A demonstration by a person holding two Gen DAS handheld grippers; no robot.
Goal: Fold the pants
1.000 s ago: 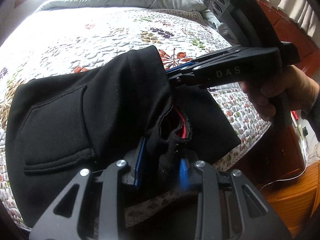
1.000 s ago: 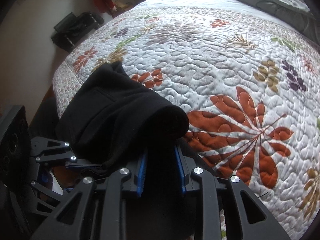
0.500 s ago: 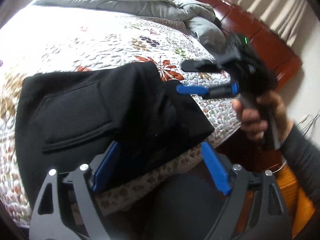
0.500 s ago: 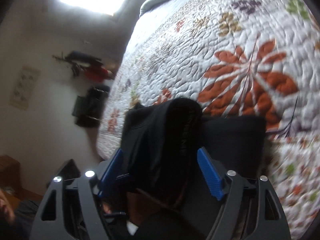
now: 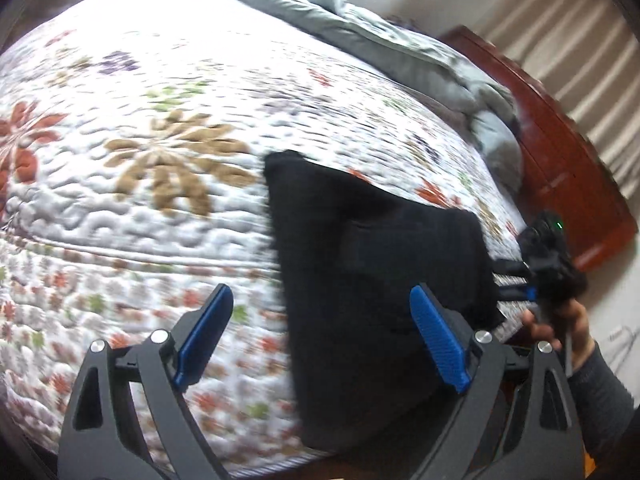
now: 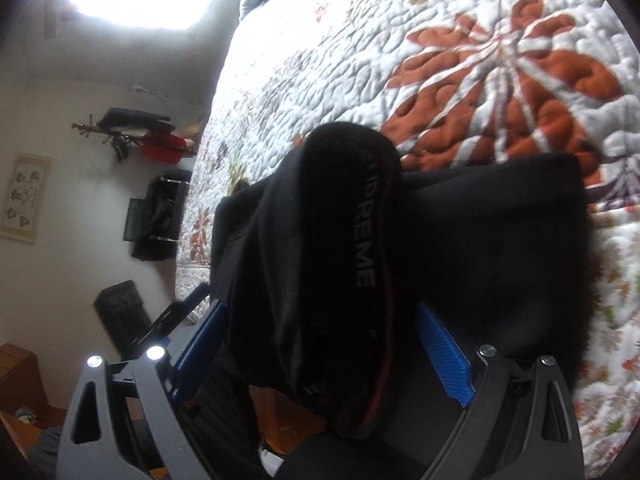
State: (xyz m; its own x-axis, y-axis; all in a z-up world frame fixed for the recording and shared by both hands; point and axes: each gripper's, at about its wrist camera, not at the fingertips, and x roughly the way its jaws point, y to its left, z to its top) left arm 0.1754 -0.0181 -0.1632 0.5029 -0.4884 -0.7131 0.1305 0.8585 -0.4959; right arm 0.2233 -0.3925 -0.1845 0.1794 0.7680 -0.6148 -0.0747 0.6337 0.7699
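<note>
While the black pants (image 5: 380, 280) lie folded on the quilted bedspread (image 5: 160, 120) at centre right of the left wrist view, near the bed's lower edge, our left gripper (image 5: 320, 344) has just been opening and stands spread wide; only quilt shows between its blue pads (image 5: 204, 336). Our right gripper (image 6: 324, 348) has likewise just been opening; in its view the lettered waistband (image 6: 360, 220) sits up as a hump between the parted jaws, and we cannot tell whether the pads brush it. We judge the fold laid but untidy; to finish well we should draw the right gripper straight back without snagging that band, then press the hump flat and square the edges.
</note>
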